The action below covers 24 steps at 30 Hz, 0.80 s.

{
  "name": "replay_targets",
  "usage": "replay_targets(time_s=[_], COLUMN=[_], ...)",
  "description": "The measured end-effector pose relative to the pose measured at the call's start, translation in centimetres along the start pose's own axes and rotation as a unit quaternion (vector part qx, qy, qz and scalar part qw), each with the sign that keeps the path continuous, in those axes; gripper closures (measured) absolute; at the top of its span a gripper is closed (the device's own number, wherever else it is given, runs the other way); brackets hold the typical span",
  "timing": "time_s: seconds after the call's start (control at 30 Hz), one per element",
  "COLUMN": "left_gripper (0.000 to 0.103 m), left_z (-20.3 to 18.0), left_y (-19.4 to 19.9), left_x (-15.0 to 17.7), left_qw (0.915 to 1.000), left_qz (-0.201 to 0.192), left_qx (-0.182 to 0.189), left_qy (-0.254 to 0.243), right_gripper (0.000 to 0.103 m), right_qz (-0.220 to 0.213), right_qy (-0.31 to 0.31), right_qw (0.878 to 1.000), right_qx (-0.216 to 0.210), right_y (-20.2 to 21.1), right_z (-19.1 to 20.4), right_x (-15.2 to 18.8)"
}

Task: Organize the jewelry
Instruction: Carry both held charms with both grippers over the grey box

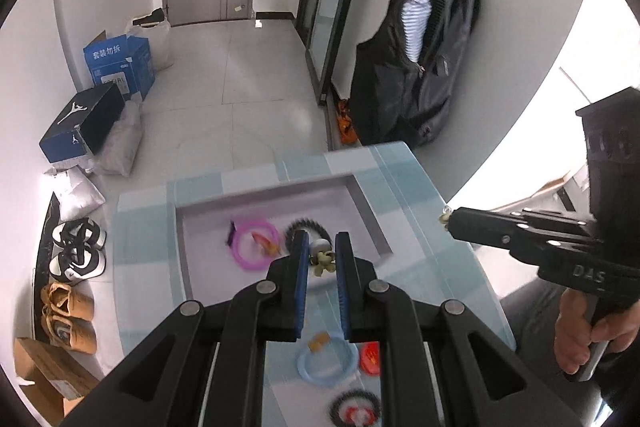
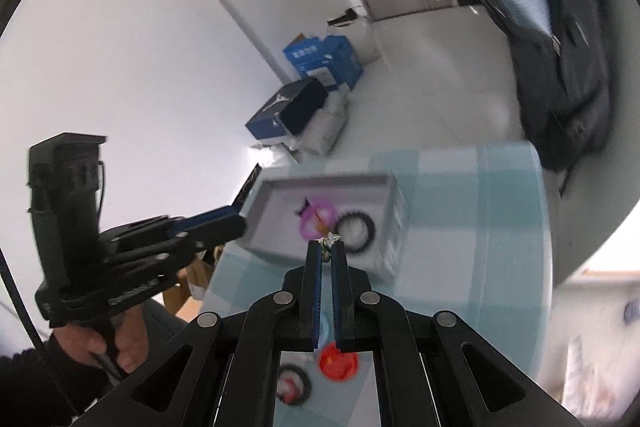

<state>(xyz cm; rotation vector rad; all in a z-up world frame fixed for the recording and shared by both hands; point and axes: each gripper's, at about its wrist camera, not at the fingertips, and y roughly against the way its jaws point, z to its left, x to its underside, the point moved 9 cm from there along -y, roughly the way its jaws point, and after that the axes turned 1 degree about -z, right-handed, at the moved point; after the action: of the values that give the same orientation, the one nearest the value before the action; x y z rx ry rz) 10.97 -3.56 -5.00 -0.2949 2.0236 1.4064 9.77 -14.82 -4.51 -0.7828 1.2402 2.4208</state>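
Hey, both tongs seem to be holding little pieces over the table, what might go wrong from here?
1. The right tongs pinch a tiny charm only at the very tips; it might slip out before reaching the tray.
2. The left tongs hold a small flower piece; dropped from this height, it may bounce off the checked table onto the floor.

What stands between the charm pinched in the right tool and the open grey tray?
Nothing visible. The right tool holds the charm beside the lidless tray; the pink ring and black ring inside leave bare floor. The left tool, gripping another charm, hovers by its rim.
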Motion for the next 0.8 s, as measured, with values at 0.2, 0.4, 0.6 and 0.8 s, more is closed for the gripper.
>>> replay_targets(time_s=[0.2,0.4,0.6,0.8], left_gripper=[0.094,0.094,0.094,0.094], left_z=[2.5,4.5,5.0,4.7], left_y=[-3.0,-5.2,-7.0,-7.5], left_x=[-0.4,-0.2,0.5,0.4], left_qw=[0.9991,0.9977,0.9939,0.9942], left_qz=[0.019,0.033,0.067,0.071], left_qx=[0.013,0.006,0.032,0.037], left_qy=[0.035,0.059,0.082,0.071], right_gripper=[0.099,0.099,0.099,0.099], right_qz=[0.021,0.074,0.110,0.119], right_qy=[0.050,0.075,0.067,0.042], right_qw=[0.999,0.994,0.992,0.992], right_qx=[-0.005,0.012,0.013,0.016], right_y=[-3.3,-8.6,-12.0,-13.1], right_z=[1.8,1.6,0.3,-1.1], right_x=[-3.4,-3.5,-2.1,-2.2])
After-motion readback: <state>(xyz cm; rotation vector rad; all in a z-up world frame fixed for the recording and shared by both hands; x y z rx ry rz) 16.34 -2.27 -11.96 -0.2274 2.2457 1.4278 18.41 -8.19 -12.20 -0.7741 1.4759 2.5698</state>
